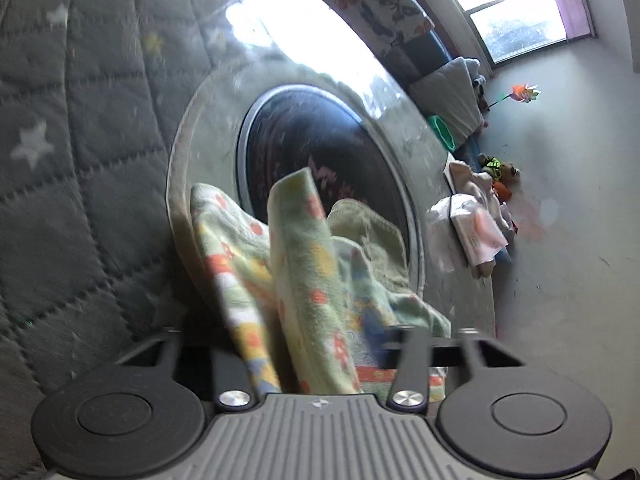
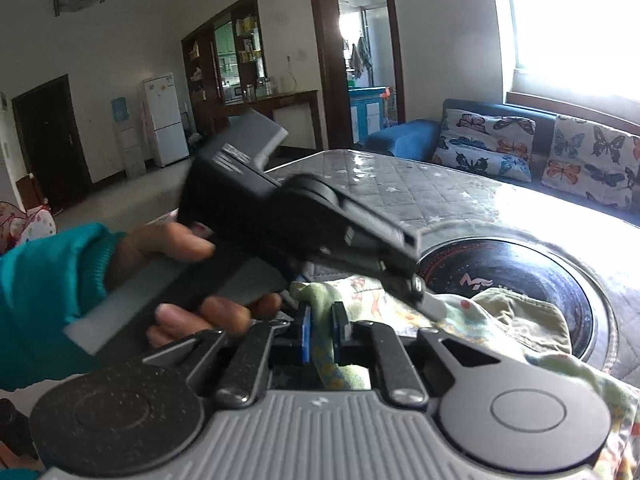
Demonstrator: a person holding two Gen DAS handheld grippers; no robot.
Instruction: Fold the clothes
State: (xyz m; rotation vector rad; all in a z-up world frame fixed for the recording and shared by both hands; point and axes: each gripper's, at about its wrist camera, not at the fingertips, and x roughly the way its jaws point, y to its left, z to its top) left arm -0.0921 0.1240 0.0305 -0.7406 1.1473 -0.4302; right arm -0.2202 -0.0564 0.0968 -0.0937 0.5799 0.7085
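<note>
Green printed garment — pinched inside right hand-held gripper.

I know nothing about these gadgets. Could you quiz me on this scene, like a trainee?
1. True or false: the right tool pinches the pastel green patterned terry cloth.
2. The sofa cushions show: A butterflies, B stripes, C dots?
3. Fill in: the grey quilted table cover bears white ___.
Key: 1 true; 2 A; 3 stars.
</note>
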